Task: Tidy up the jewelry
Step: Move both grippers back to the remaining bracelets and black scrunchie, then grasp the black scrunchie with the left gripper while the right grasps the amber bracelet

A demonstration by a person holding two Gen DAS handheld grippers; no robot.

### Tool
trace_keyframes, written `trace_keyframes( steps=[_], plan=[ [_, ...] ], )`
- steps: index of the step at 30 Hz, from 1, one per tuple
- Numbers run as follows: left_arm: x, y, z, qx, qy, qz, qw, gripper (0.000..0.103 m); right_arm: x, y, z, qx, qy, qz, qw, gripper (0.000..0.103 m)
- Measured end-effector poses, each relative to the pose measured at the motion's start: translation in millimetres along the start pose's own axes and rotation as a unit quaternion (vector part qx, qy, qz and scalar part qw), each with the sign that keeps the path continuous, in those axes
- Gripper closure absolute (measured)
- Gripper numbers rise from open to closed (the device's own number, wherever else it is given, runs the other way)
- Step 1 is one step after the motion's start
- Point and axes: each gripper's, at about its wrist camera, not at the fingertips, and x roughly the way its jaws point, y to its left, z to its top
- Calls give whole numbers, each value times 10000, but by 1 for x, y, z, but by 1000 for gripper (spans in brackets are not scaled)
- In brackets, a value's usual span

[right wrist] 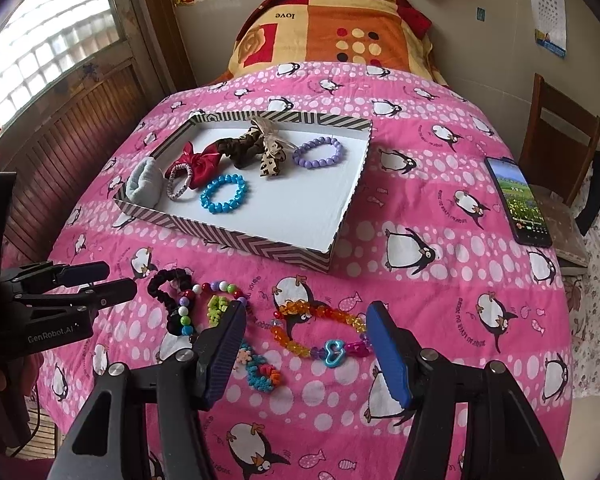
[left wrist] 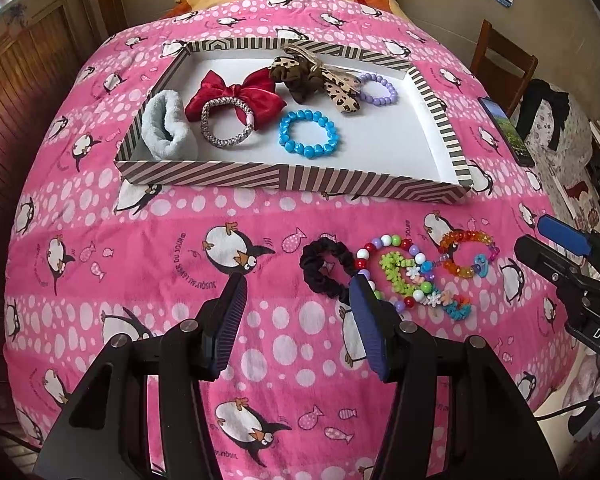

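Observation:
A striped shallow box on the pink bedspread holds a blue bead bracelet, a purple bead bracelet, a red bow, a leopard scrunchie and a white fluffy band. In front of the box lie a black scrunchie, a multicolour bead bracelet, a green flower bracelet and an orange bead bracelet. My left gripper is open and empty, just left of the black scrunchie. My right gripper is open and empty, above the orange bracelet.
A phone lies at the bed's right edge. A wooden chair stands to the right. An orange patterned pillow lies at the bed's head. Wooden panelling runs along the left.

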Motion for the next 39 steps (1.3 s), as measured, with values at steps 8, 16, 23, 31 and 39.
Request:
trace_keyframes(
  steps=[8,16,23,31,39],
  plan=[
    [8,4,-1,-102,158,-140,9997,50,6,-1,-2,-28,111,10,9999,43],
    [22,21,-4,-529,507,-638,9953,50,15,-12,-11,51,298,-17,9995,43],
    [35,21,-4,-579,642,-572,9946,50,24,-25,-25,62,513,-62,9986,43],
    [50,17,4,-614,782,-633,9930,50,38,-42,-24,181,560,-163,9981,44],
    [59,9,11,-402,717,-539,9952,50,65,-42,-9,-78,684,-145,9975,53]
  ],
)
